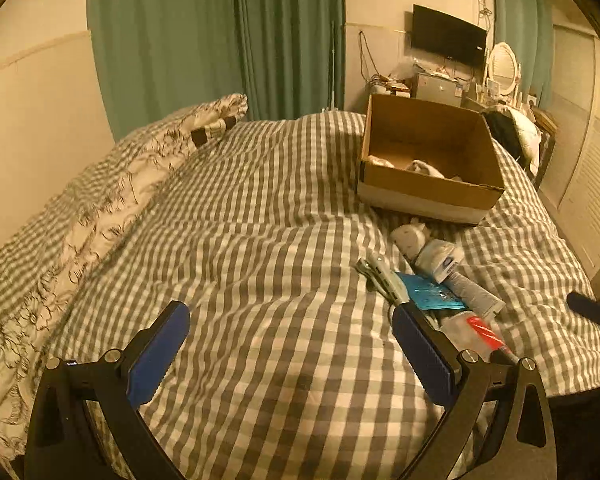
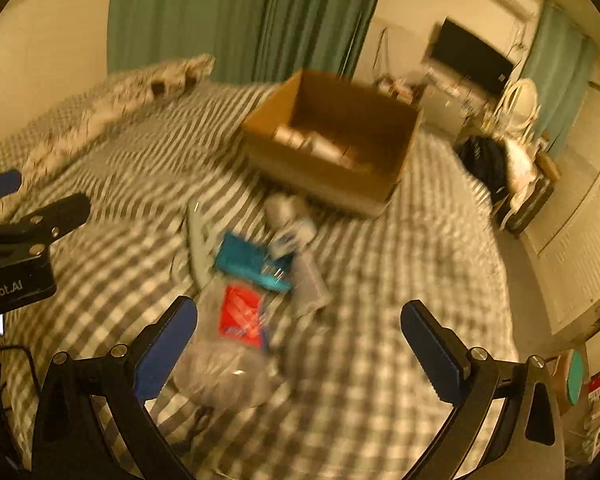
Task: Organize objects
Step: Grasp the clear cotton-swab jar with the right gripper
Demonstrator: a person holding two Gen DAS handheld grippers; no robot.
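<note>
An open cardboard box (image 1: pixel 432 156) sits on the checked bed and holds a few pale items; it also shows in the right wrist view (image 2: pixel 332 140). In front of it lies a pile: a white bottle (image 1: pixel 410 236), a white tube (image 1: pixel 440 262), a blue packet (image 1: pixel 430 292), a grey tool (image 1: pixel 380 276) and a clear bag with a red label (image 2: pixel 240 316). My left gripper (image 1: pixel 290 328) is open and empty over bare bedding, left of the pile. My right gripper (image 2: pixel 300 328) is open and empty, above the near end of the pile. The right wrist view is blurred.
A patterned pillow (image 1: pixel 112 196) lies along the bed's left side by the wall. Green curtains (image 1: pixel 220 36) hang behind. A cluttered desk with a TV (image 1: pixel 448 36) and mirror stands at the back right. The left gripper's body (image 2: pixel 24 236) shows at the left edge.
</note>
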